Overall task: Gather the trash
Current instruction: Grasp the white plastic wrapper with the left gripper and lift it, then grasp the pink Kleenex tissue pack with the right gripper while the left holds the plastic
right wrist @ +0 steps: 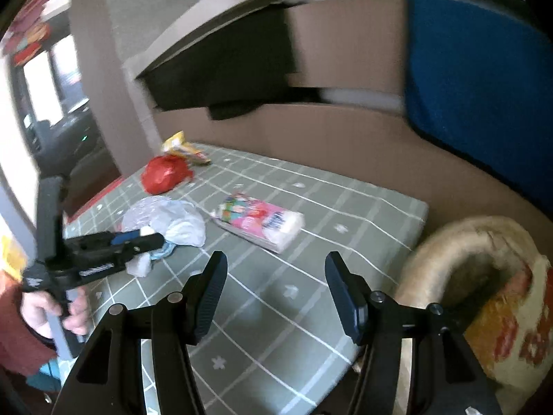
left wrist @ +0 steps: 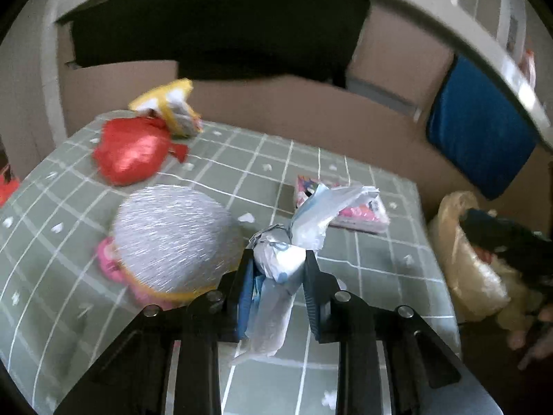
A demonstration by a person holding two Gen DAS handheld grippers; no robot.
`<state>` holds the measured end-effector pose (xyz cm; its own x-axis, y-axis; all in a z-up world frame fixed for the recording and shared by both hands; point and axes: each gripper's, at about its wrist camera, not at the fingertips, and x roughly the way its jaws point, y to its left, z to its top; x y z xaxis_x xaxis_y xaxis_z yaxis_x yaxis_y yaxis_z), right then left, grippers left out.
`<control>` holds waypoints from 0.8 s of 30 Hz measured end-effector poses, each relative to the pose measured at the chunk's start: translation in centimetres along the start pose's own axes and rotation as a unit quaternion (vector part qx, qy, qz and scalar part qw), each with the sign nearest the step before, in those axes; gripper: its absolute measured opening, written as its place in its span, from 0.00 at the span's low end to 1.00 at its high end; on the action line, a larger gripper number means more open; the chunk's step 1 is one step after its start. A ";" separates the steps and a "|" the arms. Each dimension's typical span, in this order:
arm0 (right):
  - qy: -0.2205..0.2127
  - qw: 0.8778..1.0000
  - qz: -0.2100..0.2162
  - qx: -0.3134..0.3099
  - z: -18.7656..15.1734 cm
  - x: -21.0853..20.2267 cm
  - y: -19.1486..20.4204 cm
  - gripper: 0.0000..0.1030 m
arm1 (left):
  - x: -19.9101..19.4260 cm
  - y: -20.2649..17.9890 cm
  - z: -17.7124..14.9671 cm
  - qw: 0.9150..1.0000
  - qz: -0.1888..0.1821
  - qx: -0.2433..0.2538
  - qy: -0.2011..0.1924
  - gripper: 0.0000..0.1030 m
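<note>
Right now the left gripper (left wrist: 278, 259) has its jaws pinching a crumpled white plastic bag (left wrist: 276, 263) low in the middle of the left wrist view, the loose end of the bag sticking up past the fingertips. It hangs over a desk (left wrist: 363, 259) covered in a green checked cloth. Just left of the bag sits a round silvery lump (left wrist: 169, 235) with something pink under it, blurred so I cannot tell what it is. Toward the upper left of that frame lie a red wrapper (left wrist: 133, 154) and, touching it behind, a yellow wrapper (left wrist: 172, 107). A pink pack of tissues (right wrist: 259, 221) lies flat near the middle of the right wrist view. The right gripper (right wrist: 276, 294) fills the bottom of that frame with jaws spread wide and nothing between them. At the lower right, just beside the desk edge, stands an open pale trash bag (right wrist: 459, 252) with printed wrappers showing inside.
</note>
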<state>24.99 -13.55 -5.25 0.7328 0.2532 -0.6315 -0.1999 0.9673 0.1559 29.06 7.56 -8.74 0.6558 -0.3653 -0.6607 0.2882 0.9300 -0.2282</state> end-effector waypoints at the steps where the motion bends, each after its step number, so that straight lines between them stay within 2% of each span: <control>1: 0.002 1.000 0.009 -0.015 0.4 0.7 0.6 0.55 | -0.9 0.4 -0.1 1.000 0.003 -0.010 -0.005 0.27; 4: 0.015 0.997 0.054 -0.048 2.1 3.6 2.1 0.55 | -3.8 2.1 -0.4 0.998 0.029 -0.051 -0.016 0.27; 6: 0.026 0.996 0.074 -0.048 3.3 5.7 2.4 0.55 | -5.3 3.3 -0.9 0.995 0.050 -0.085 -0.022 0.27; 8: 0.036 0.995 0.086 -0.037 4.3 7.8 2.1 0.55 | -6.2 3.8 -1.6 0.993 0.050 -0.106 -0.027 0.27; 12: 0.058 0.995 0.081 0.007 5.6 12.3 0.2 0.55 | -7.9 4.5 -3.2 0.982 0.051 -0.172 -0.056 0.27; 15: 0.072 0.996 0.048 0.028 5.8 14.3 -1.6 0.55 | -8.8 4.8 -5.2 0.970 0.071 -0.216 -0.082 0.27; 17: 0.077 0.995 0.054 0.042 5.5 14.5 -2.5 0.55 | -8.6 4.7 -5.8 0.970 0.082 -0.216 -0.074 0.27; 20: 0.092 0.990 0.084 0.070 4.7 14.4 -3.2 0.56 | -8.8 5.1 -6.1 0.968 0.075 -0.229 -0.071 0.27; 24: 0.112 0.985 0.116 0.059 3.3 13.3 -1.6 0.56 | -9.1 4.9 -6.3 0.969 0.069 -0.225 -0.077 0.27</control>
<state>37.15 -11.73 -11.41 0.5122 0.4710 -0.7181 -0.2589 0.8820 0.3938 20.09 15.70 -8.36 0.7733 -0.2061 -0.5996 -0.1198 0.8812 -0.4573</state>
